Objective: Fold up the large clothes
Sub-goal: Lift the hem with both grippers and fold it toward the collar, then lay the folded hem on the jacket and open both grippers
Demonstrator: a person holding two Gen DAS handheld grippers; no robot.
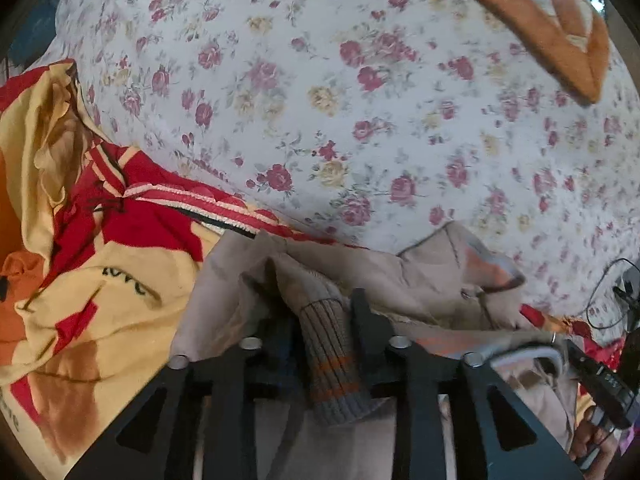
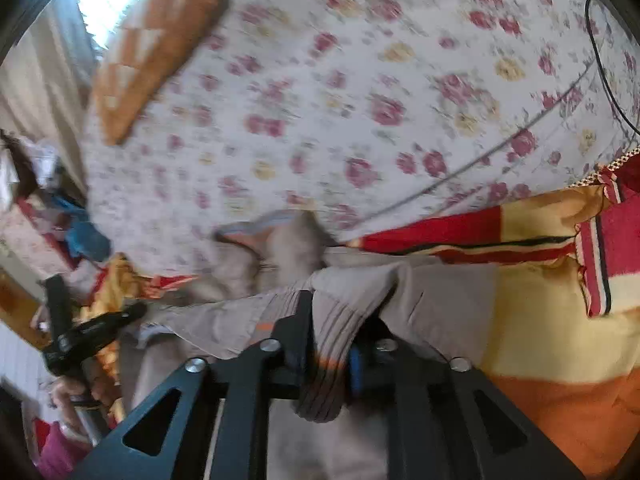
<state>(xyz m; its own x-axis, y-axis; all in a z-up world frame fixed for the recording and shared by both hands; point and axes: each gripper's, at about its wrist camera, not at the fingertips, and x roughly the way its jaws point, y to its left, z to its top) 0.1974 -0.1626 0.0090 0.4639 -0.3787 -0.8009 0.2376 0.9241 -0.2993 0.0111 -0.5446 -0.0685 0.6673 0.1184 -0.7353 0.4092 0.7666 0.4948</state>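
— Left wrist view: we see the beige fabric jacket point(image 1: 360, 272) bunched on the white rose-print bedsheet point(image 1: 360, 100), its ribbed knit cuff with orange stripes point(image 1: 332, 364) lying between our left gripper point(image 1: 320, 312)'s partly spread jaws.

— Our right gripper point(image 2: 336, 320) holds another ribbed cuff point(image 2: 332, 344) in a narrow gap. Beside the jacket, we see a red-and-yellow blanket point(image 2: 540, 312); farther off, an orange pillow point(image 2: 152, 48).
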